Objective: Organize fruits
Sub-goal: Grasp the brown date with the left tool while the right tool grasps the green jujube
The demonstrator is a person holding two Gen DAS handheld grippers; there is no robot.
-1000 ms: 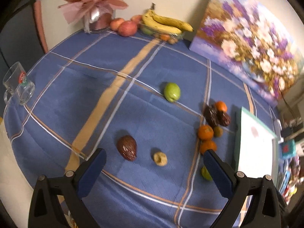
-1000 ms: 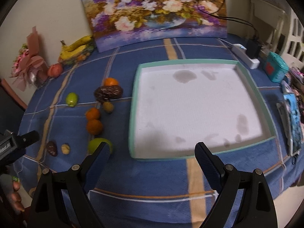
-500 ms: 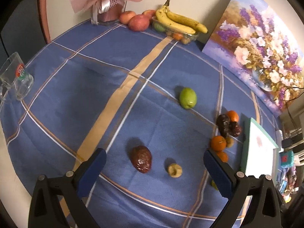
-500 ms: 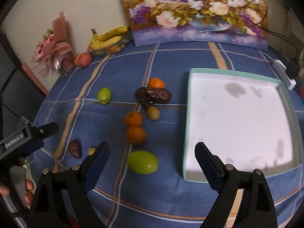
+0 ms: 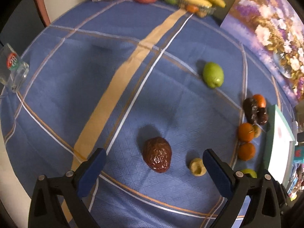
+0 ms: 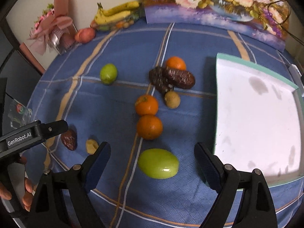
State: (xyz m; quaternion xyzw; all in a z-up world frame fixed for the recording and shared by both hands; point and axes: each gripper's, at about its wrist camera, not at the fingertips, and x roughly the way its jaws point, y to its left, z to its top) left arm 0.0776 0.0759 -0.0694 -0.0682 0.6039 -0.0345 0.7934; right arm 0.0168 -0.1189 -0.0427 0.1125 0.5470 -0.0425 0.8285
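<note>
Loose fruits lie on a blue checked tablecloth. My left gripper [image 5: 154,164] is open, with a wrinkled dark red date [image 5: 157,157] between its fingers and a small tan fruit [image 5: 197,166] near the right finger. My right gripper [image 6: 153,160] is open around a large green fruit [image 6: 158,163]. Beyond it lie two oranges [image 6: 149,127], a small tan fruit [image 6: 172,99], two dark dates [image 6: 179,77], a third orange [image 6: 175,63] and a green fruit [image 6: 108,73]. The white tray with teal rim [image 6: 252,61] lies to the right. The left gripper [image 6: 36,133] shows at the right wrist view's left edge.
Bananas [image 6: 117,12], apples [image 6: 85,35] and a pink bouquet [image 6: 51,32] stand along the back wall beside a flower painting [image 6: 214,1]. A glass mug [image 5: 13,70] stands at the table's left edge. Small boxes [image 5: 298,152] sit past the tray.
Both grippers have moved forward and lower toward the fruits. The date now sits between the left fingers and the large green fruit between the right fingers. Both stayed open.
</note>
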